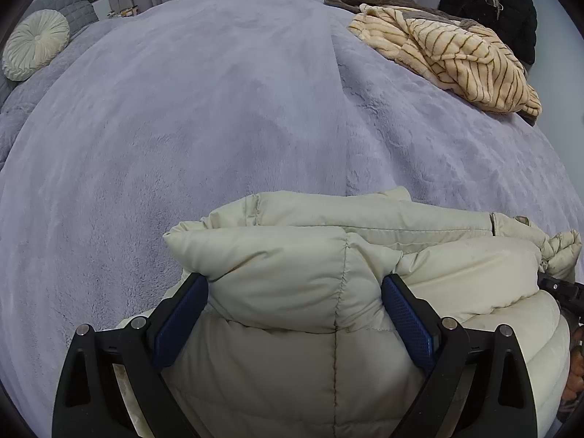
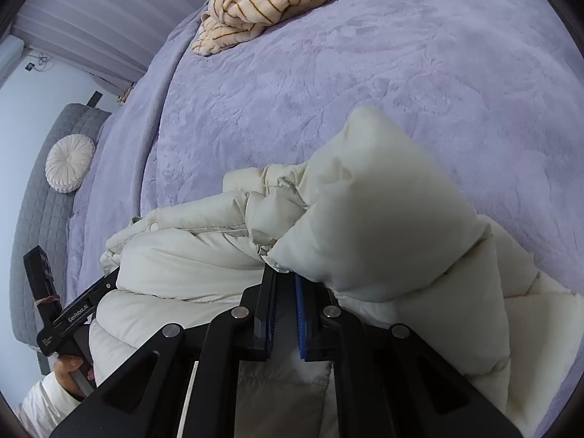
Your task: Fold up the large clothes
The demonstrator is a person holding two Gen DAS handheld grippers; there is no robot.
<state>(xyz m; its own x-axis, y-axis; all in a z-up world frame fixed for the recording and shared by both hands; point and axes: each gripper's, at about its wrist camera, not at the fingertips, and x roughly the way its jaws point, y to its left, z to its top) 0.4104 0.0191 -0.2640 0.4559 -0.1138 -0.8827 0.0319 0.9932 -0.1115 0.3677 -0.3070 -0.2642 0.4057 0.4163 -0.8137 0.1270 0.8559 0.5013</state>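
A cream puffer jacket (image 1: 328,255) lies bunched at the near edge of a lilac plush bed cover (image 1: 219,109). My left gripper (image 1: 295,284) is open wide, its blue pads on either side of a puffy fold of the jacket. In the right wrist view the same jacket (image 2: 365,211) rises in a peak. My right gripper (image 2: 284,281) is shut on a fold of it, pads nearly together. The left gripper's body (image 2: 76,314) shows there at the left, held by a hand.
A cream and brown striped fleece garment (image 1: 449,54) lies on a brown one at the far right of the bed; it also shows in the right wrist view (image 2: 262,0). A round white cushion (image 1: 34,45) and grey headboard are far left. Dark clothing (image 1: 492,7) hangs behind.
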